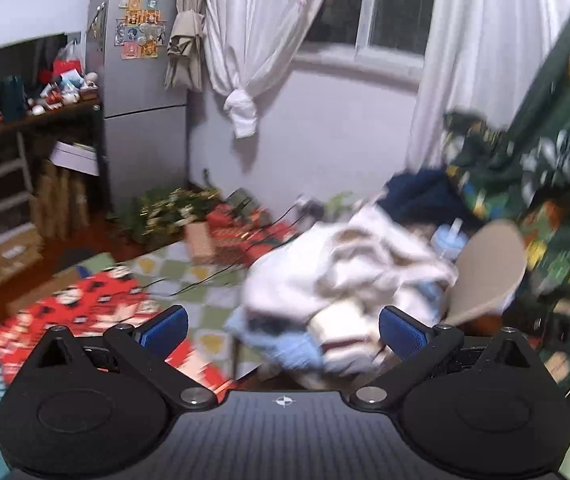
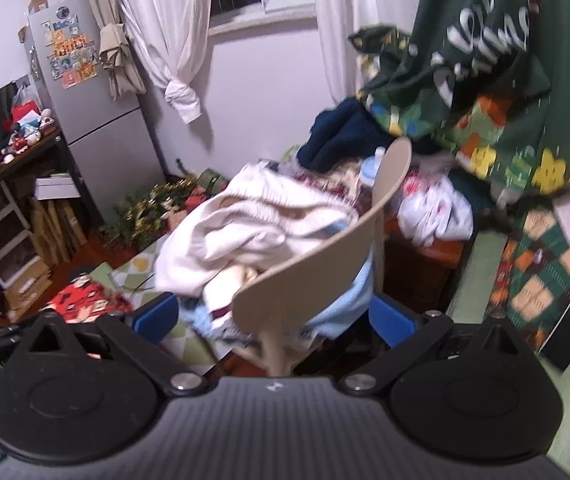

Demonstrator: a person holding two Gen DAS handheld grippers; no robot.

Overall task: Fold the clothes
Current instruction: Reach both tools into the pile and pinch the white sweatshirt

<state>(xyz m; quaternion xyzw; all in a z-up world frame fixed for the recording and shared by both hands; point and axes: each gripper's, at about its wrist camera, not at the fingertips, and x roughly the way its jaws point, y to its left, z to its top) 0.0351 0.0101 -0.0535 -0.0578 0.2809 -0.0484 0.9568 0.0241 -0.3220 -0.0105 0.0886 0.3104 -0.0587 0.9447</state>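
A heap of clothes, white, cream and light blue (image 1: 341,276) (image 2: 253,220), lies piled on a beige chair (image 2: 325,256) (image 1: 485,268). A dark blue garment (image 2: 341,136) (image 1: 421,192) sits behind the heap. A dark green patterned cloth with white lettering (image 1: 545,160) (image 2: 485,64) hangs at the right. My left gripper (image 1: 283,330) is open, held in the air short of the heap, nothing between its blue pads. My right gripper (image 2: 273,318) is open too, above the chair's back, holding nothing.
A grey fridge (image 1: 141,92) stands against the back wall beside white curtains (image 1: 253,40). A dark shelf (image 1: 37,116) with clutter is at left. Tinsel and red boxes (image 1: 221,224) lie on the floor by a red patterned rug (image 1: 69,312). White plastic bags (image 2: 433,208) rest on a wooden stand.
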